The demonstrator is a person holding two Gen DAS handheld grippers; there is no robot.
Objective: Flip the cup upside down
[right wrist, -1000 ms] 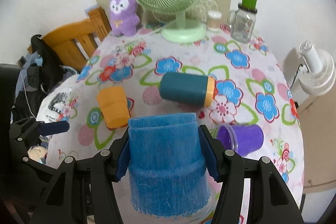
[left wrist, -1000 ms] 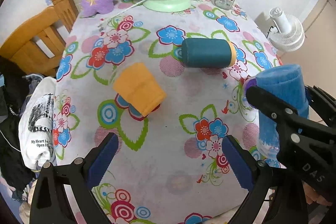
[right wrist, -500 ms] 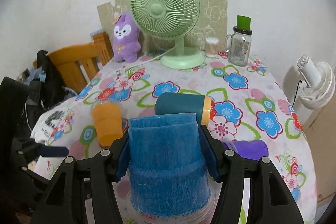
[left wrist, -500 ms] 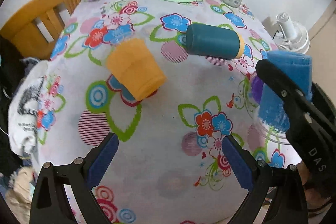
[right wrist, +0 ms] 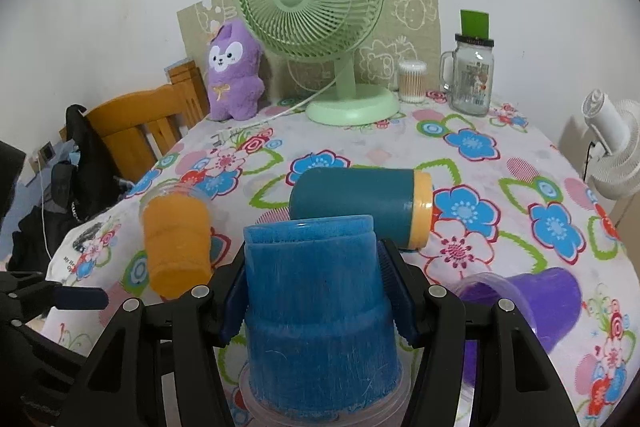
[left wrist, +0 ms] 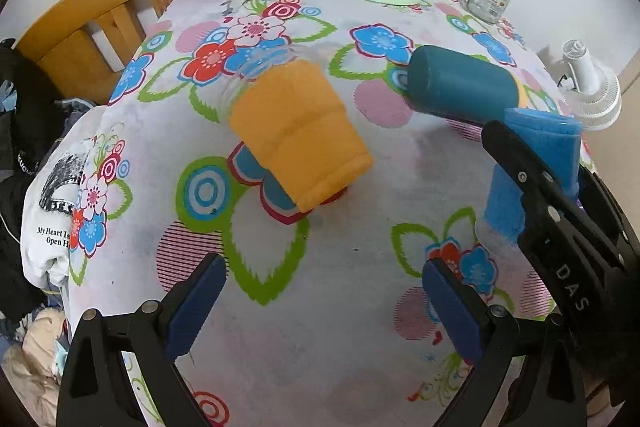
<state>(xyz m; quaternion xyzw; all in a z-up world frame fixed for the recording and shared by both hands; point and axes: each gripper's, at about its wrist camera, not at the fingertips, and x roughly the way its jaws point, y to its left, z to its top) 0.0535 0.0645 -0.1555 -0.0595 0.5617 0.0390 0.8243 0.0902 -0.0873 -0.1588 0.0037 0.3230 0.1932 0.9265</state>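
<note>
Cup in blue (right wrist: 320, 303), wrapped in a fuzzy sleeve, is gripped by the right tongs (right wrist: 316, 291), whose pads press its sides at 9 and 3 o'clock. It is held mouth down, the clear rim at 6 o'clock and the closed base at 12. Over the last second the right-wrist view has levelled out: the wall and the whole green fan (right wrist: 312, 23) are now seen, where the table (right wrist: 520, 195) was looked down on before, while the cup has kept its place between the pads. It is judged that the flip is done and the cup is being brought down to stand on its rim; whether the rim touches the cloth cannot be told.

In the left-wrist view the cup (left wrist: 528, 171) is seen at about 3 o'clock, well to the right of the left tongs (left wrist: 324, 303), which are spread wide with nothing between them. Those tongs have been brought nearer the orange cup (left wrist: 300, 143), which lies on its side at 12 o'clock from them. A teal cup (left wrist: 460, 91) and a purple cup (right wrist: 536, 303) also lie on their sides.
</note>
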